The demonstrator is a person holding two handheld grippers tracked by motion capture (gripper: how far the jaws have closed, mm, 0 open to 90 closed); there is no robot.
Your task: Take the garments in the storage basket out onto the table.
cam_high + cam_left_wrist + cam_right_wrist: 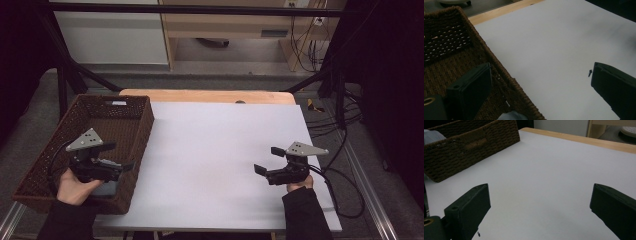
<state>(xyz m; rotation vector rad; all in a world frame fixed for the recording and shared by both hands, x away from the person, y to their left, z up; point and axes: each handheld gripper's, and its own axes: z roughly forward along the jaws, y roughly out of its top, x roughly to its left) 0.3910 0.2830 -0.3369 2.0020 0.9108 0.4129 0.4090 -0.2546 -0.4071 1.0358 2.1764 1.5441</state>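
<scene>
A brown woven basket (131, 131) sits at the left edge of the white tabletop (215, 150), its long axis running near to far. A pale grey-blue item (106, 189) lies in the basket's near corner, partly hidden; what it is cannot be told. The left tongs (122, 156) hang wide open and empty directly above that near end, straddling the basket's right wall, with one jaw over the inside and one over the white sheet. The right tongs (267, 160), also wide open and empty, rest well apart at the right, pointing left toward the basket. The left hand (75, 186) is clearly the nearer, and any reach into the basket would likely fall to it.
</scene>
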